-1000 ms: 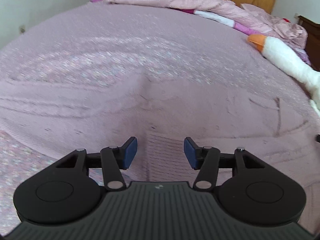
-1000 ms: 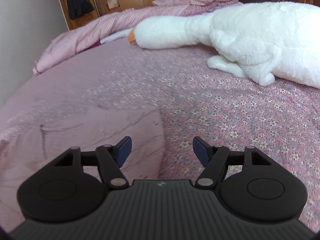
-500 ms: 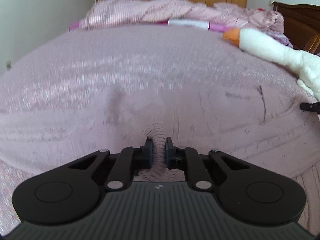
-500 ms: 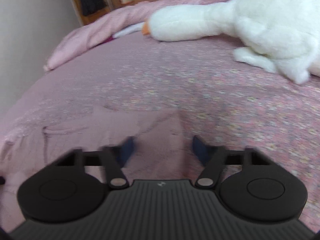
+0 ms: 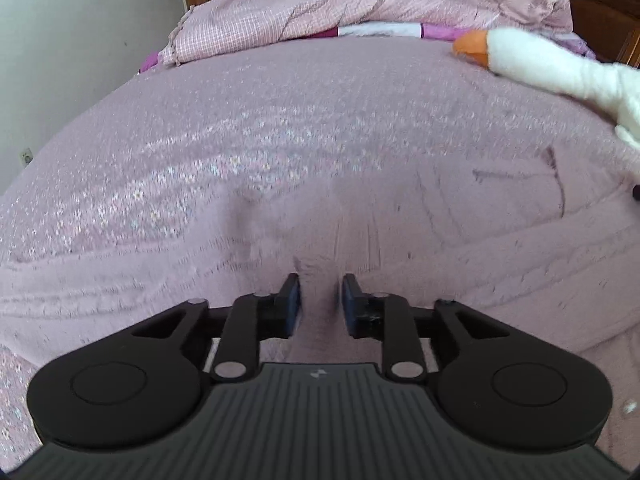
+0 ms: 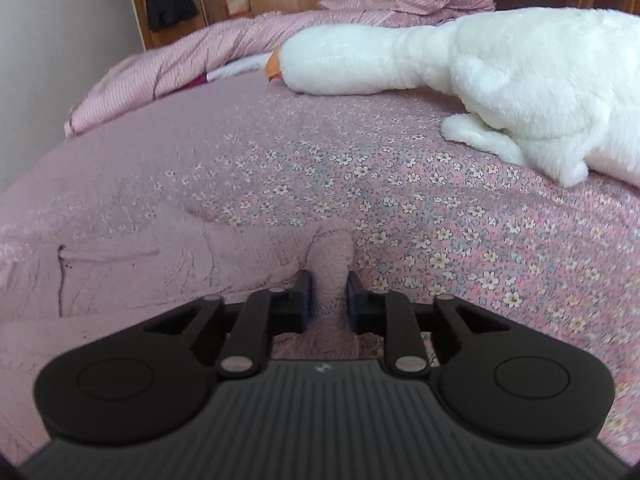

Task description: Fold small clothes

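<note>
A pink knitted garment (image 5: pixel 420 232) lies spread on the bed, with dark thread marks on its right part. My left gripper (image 5: pixel 319 280) is shut on a pinched fold of its near edge, and the cloth bunches up between the blue pads. In the right wrist view the same garment (image 6: pixel 132 276) stretches to the left. My right gripper (image 6: pixel 327 278) is shut on a ribbed corner of it, which rises in a small hump just ahead of the fingertips.
The bed has a pink floral sheet (image 6: pixel 420 216). A big white plush goose (image 6: pixel 500 80) lies at the right, and it also shows in the left wrist view (image 5: pixel 560 68). A crumpled pink duvet (image 5: pixel 320 12) lies at the head, before wooden wardrobes.
Both grippers were open a second ago. The left closed on the garment's edge first, then the right closed on the ribbed corner. Both have lifted the cloth a little.
</note>
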`<state>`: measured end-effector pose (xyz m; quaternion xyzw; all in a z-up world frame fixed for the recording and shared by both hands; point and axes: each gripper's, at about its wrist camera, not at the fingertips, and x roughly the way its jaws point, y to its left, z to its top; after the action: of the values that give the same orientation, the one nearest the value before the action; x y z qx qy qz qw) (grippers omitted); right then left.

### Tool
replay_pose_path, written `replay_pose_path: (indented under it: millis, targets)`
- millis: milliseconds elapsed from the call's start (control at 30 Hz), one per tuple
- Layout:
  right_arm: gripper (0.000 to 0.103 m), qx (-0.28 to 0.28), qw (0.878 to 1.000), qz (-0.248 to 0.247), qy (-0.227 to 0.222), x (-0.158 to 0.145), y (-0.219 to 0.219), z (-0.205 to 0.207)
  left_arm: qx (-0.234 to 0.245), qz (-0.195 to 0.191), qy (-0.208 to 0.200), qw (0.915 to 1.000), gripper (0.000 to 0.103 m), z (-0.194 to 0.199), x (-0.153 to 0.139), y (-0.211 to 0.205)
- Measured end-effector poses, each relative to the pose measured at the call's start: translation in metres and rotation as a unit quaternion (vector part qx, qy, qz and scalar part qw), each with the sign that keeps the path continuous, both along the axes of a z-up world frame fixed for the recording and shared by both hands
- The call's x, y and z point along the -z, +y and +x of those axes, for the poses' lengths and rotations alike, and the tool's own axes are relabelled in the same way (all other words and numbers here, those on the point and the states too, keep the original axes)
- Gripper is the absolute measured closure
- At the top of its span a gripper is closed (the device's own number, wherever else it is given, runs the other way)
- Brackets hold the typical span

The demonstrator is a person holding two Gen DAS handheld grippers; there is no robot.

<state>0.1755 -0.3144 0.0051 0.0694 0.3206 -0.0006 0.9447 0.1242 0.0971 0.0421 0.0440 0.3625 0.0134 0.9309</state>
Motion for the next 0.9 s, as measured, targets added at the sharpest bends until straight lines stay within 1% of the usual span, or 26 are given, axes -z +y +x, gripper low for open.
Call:
replay_pose_path:
  millis: [33,67,100,133,167,200,267,300,400,533,633,733,800,833,900]
  targets:
    - [0.062,-0.004,1.0,-0.005,0.002,-0.004,0.001,-0.001,0.003,-0.004,-0.004,1.0,0.06,0.001,-0.005,0.002]
    - [0.057,-0.006,1.0,-0.009,-0.001,-0.009,0.004,-0.004,0.004,-0.009,-0.01,0.9999,0.057,0.004,-0.01,0.003]
    - [0.049,-0.007,1.0,-0.011,-0.01,-0.014,0.006,-0.007,0.006,-0.013,-0.015,0.9998,0.052,0.007,-0.014,0.005]
    - [0.043,-0.007,1.0,-0.014,-0.02,-0.019,0.009,-0.012,0.007,-0.018,-0.019,0.9996,0.05,0.012,-0.019,0.006]
    - [0.041,-0.008,0.999,-0.017,-0.031,-0.025,0.013,-0.015,0.008,-0.025,-0.021,0.9994,0.049,0.017,-0.024,0.005]
    - [0.041,-0.014,0.999,-0.018,-0.04,-0.031,0.017,-0.017,0.011,-0.032,-0.022,0.9992,0.048,0.024,-0.026,0.006]
    - [0.041,-0.031,0.998,-0.011,-0.049,-0.039,0.026,-0.016,0.03,-0.054,-0.018,0.9979,0.04,0.043,-0.031,0.005]
    - [0.041,-0.041,0.998,-0.004,-0.049,-0.042,0.03,-0.014,0.034,-0.061,-0.017,0.9974,0.039,0.052,-0.033,0.004]
    - [0.041,-0.077,0.996,0.04,-0.039,-0.046,0.048,-0.005,0.037,-0.075,-0.015,0.9964,0.038,0.079,-0.031,0.001]
    - [0.041,-0.117,0.988,0.094,-0.023,-0.044,0.084,0.009,0.022,-0.081,-0.01,0.9964,0.038,0.106,-0.021,-0.001]
    - [0.041,-0.155,0.981,0.119,-0.003,-0.037,0.12,0.027,0.012,-0.088,-0.005,0.996,0.038,0.108,-0.01,0.003]
    - [0.043,-0.19,0.972,0.139,0.023,-0.029,0.152,0.049,0.003,-0.075,0.003,0.9972,0.038,0.097,0.002,0.006]
    - [0.044,-0.211,0.966,0.143,0.043,-0.025,0.17,0.065,-0.005,-0.07,0.006,0.9975,0.038,0.089,0.009,0.01]
    - [0.046,-0.212,0.966,0.143,0.049,-0.024,0.178,0.069,-0.007,-0.072,0.009,0.9973,0.038,0.086,0.013,0.012]
    - [0.048,-0.222,0.962,0.144,0.064,-0.02,0.188,0.08,-0.011,-0.082,0.015,0.9965,0.038,0.082,0.02,0.018]
